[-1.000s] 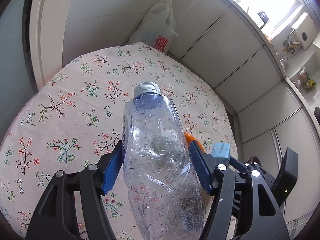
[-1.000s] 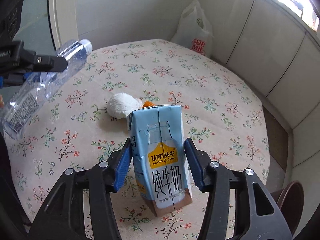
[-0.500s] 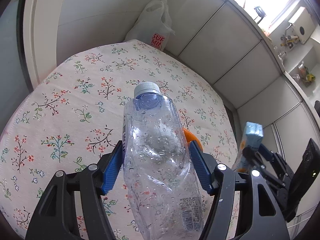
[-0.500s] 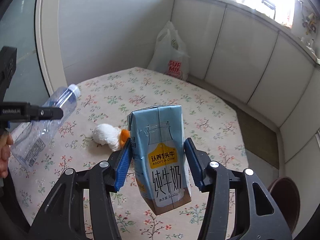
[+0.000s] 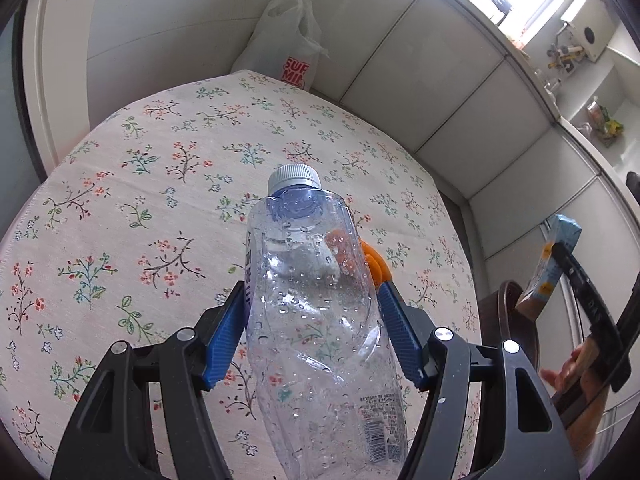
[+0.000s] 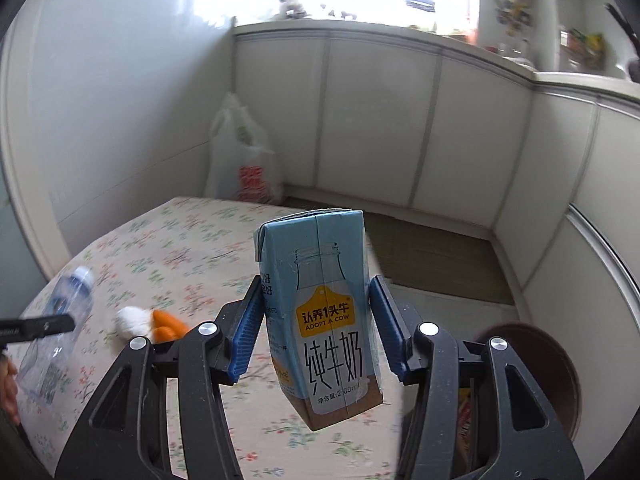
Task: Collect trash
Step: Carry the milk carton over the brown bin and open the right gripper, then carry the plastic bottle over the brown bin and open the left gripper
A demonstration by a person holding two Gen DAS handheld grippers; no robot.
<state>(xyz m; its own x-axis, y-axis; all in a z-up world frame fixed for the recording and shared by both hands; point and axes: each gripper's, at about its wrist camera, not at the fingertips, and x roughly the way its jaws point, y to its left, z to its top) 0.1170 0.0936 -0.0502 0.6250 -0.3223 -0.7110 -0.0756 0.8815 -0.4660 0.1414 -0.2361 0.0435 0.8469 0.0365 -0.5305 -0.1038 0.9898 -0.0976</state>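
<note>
Lifted clear of the bench (image 6: 188, 240) since a second ago, the milk carton (image 6: 320, 312) now hangs in the air, swung toward the brown bin (image 6: 560, 372) at the bench's right edge. The right gripper (image 6: 316, 332) has its fingers part-closed on the carton's two sides. The left gripper (image 5: 314, 330) has shifted only slightly; its fingers clamp a crumpled clear plastic bottle (image 5: 316, 312) above the floral cloth, cap pointing away. That leaves a white wad of tissue (image 6: 132, 320) and orange peel (image 6: 168, 326) lying together on the bench, uncollected. Judging by the swing, the carton seems bound for the bin first, with the bottle likely to follow.
</note>
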